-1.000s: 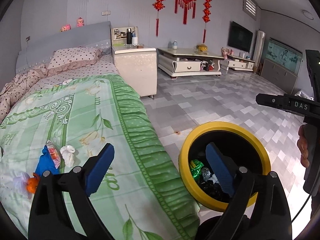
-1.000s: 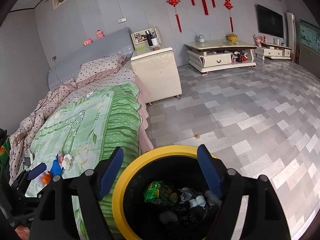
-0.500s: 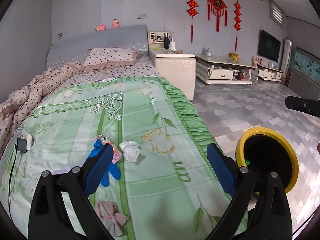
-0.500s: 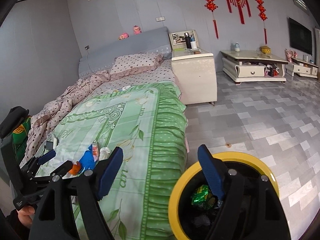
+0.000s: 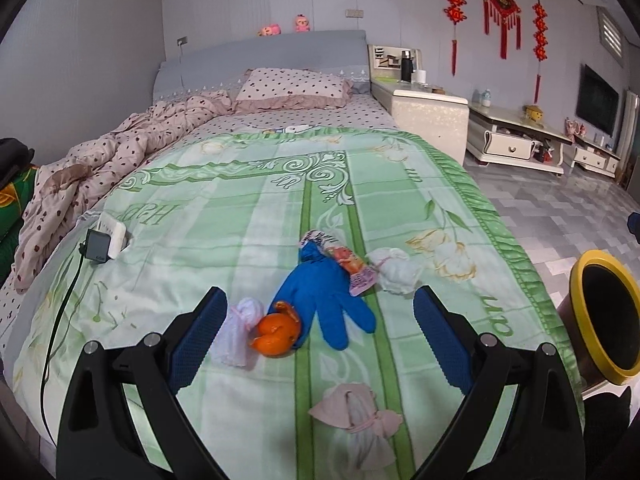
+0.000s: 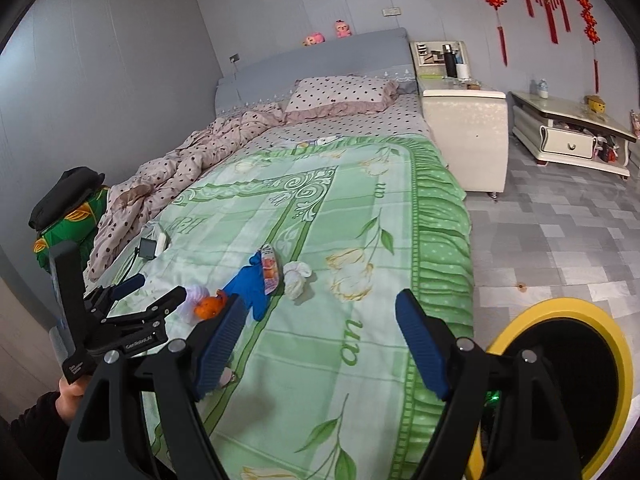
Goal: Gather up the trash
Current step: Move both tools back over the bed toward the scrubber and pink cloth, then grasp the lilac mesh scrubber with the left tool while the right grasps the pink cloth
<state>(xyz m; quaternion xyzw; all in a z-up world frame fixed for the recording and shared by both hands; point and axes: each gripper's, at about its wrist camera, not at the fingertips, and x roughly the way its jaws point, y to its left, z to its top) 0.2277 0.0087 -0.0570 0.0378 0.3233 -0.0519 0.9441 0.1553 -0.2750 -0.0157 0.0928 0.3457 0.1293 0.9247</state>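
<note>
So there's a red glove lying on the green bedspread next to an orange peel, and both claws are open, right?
Nearly. The glove is blue, not red, as the left wrist view shows. It does lie on the green bedspread beside the orange peel, and the left gripper and right gripper are open.

Both swung off the yellow-rimmed bin [image 5: 600, 320] toward the bed: left gripper [image 5: 318, 334] now over the blue glove [image 5: 326, 298] and orange peel [image 5: 276, 330], right gripper [image 6: 320, 344] over the green bedspread [image 6: 320, 360].
</note>
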